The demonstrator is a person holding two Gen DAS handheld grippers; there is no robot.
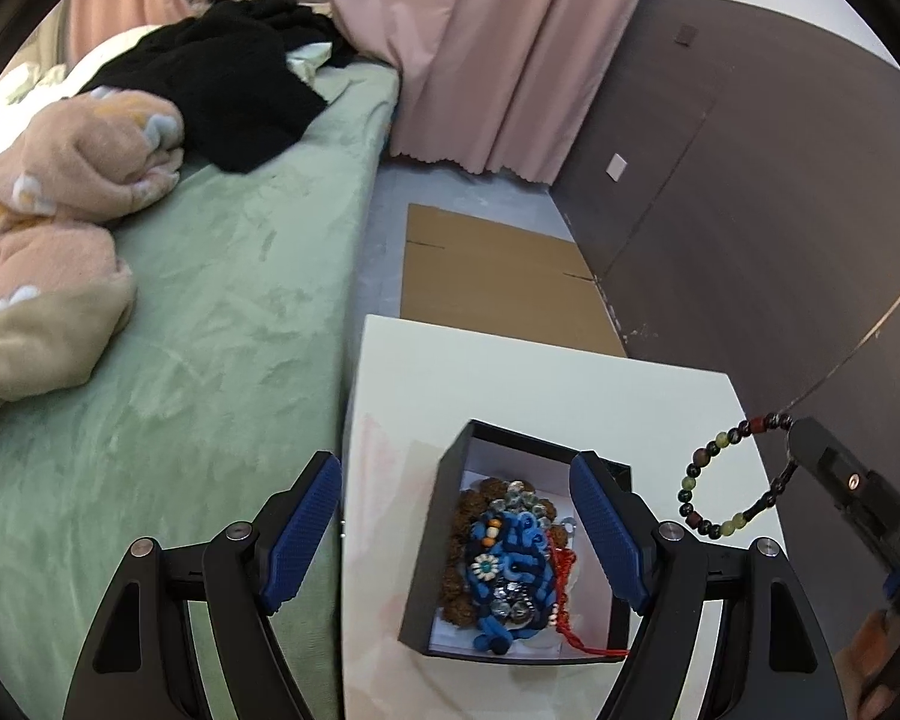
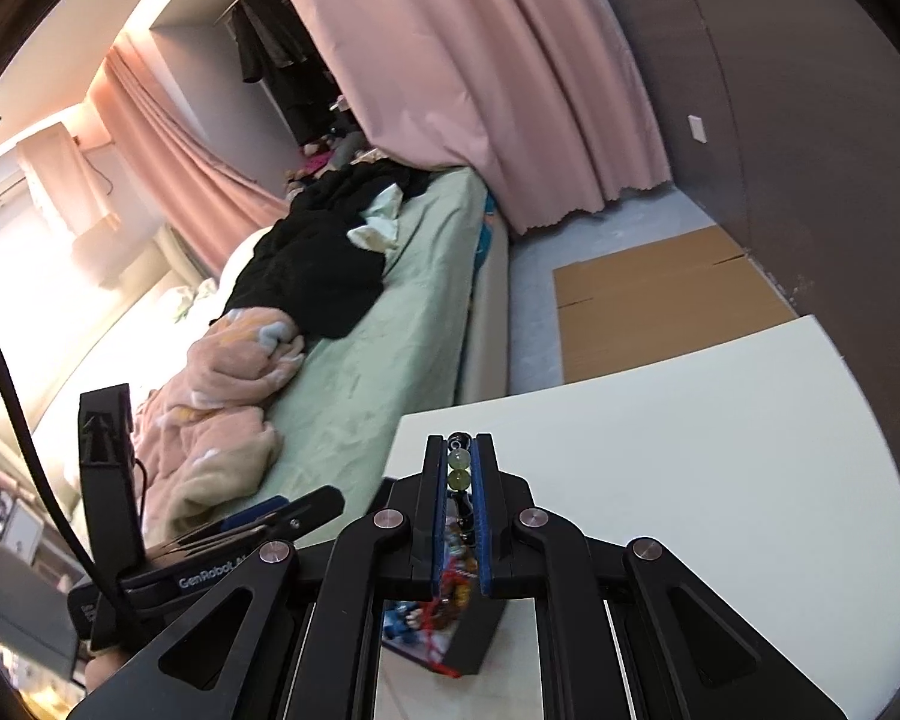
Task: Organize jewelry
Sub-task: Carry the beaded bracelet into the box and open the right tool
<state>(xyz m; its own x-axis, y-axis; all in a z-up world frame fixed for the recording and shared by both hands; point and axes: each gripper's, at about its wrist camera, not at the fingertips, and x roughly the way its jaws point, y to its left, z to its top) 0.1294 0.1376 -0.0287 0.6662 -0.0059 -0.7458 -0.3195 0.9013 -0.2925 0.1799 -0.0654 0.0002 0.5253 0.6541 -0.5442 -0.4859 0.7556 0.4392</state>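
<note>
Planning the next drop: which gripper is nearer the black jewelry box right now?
Left. The left gripper hangs open directly over the black jewelry box, fingers straddling it. The right gripper is off to the box's right, shut on the beaded bracelet.

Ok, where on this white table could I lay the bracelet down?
The white table is bare beyond the black box, toward the cardboard sheet, and on its right side, below the bead bracelet held by the right tongs. The box itself is crowded with jewelry.

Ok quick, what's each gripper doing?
Left gripper: open, holding nothing, above the black box.
Right gripper: shut on the bead bracelet.
</note>
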